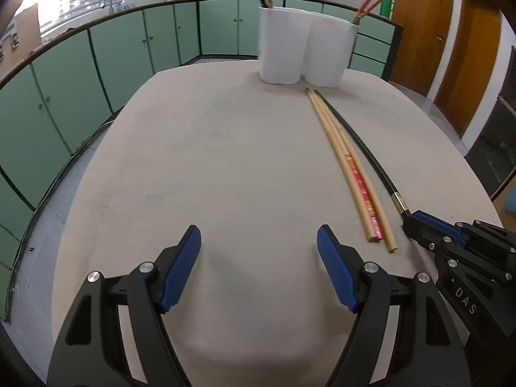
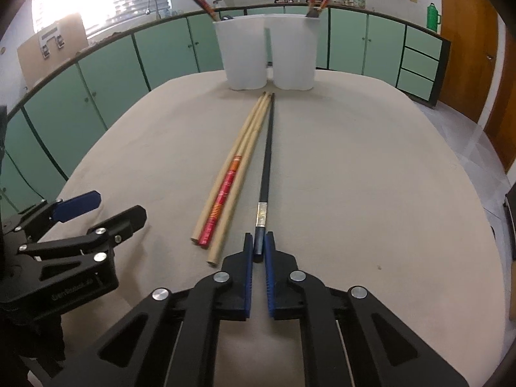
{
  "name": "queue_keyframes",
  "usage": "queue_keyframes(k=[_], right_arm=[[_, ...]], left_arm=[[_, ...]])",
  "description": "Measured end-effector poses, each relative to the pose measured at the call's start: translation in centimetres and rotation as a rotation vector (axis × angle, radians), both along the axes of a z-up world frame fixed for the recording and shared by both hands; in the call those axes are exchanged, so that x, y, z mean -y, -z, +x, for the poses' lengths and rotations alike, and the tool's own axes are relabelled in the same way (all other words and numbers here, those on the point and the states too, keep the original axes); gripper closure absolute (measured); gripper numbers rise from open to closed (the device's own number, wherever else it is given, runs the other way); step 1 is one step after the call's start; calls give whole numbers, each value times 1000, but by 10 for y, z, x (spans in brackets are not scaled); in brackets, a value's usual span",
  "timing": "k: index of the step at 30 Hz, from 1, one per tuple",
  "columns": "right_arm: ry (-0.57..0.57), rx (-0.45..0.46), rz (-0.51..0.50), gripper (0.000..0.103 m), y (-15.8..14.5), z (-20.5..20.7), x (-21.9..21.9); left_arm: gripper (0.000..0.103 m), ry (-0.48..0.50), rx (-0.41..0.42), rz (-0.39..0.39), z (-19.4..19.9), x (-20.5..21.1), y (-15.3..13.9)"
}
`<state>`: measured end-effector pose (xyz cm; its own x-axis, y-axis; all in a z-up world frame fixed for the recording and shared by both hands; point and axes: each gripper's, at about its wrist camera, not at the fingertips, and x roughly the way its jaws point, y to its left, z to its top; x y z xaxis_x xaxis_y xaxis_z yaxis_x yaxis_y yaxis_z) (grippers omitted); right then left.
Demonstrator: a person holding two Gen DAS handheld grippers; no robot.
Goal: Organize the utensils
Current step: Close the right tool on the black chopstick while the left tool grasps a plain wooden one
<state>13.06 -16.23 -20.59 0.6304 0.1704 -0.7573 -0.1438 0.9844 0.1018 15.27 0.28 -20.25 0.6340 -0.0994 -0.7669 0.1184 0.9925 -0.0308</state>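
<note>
A black chopstick (image 2: 267, 161) with a silver band lies on the beige table, pointing at two white holders. My right gripper (image 2: 258, 242) is shut on its near end, low at the table. Three tan chopsticks (image 2: 232, 174), one with a red patterned end, lie just left of it. The left white holder (image 2: 245, 58) and the right white holder (image 2: 295, 54) each hold chopsticks. My left gripper (image 1: 258, 242) is open and empty above the table, left of the tan chopsticks (image 1: 348, 167) and the black chopstick (image 1: 364, 148). The right gripper (image 1: 409, 221) shows at the right edge.
The beige table (image 2: 354, 193) is rounded, with green kitchen cabinets (image 1: 113, 54) behind and to the left. Wooden doors (image 1: 451, 32) stand at the right. A sink tap and window are at the far left.
</note>
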Motion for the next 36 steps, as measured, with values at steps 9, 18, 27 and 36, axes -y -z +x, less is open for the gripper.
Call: queue_keyframes(k=[9, 18, 27, 36], right_arm=[[53, 2, -4, 97, 2, 0, 33], [51, 0, 22, 97, 3, 0, 37], [51, -1, 29, 96, 4, 1, 37], [49, -5, 32, 96, 5, 2, 38]], left_arm=[[31, 67, -10, -28, 0, 30, 1], [31, 85, -25, -11, 6, 43, 5], [31, 44, -37, 19, 8, 36, 7], [50, 54, -33, 17, 8, 37, 6]])
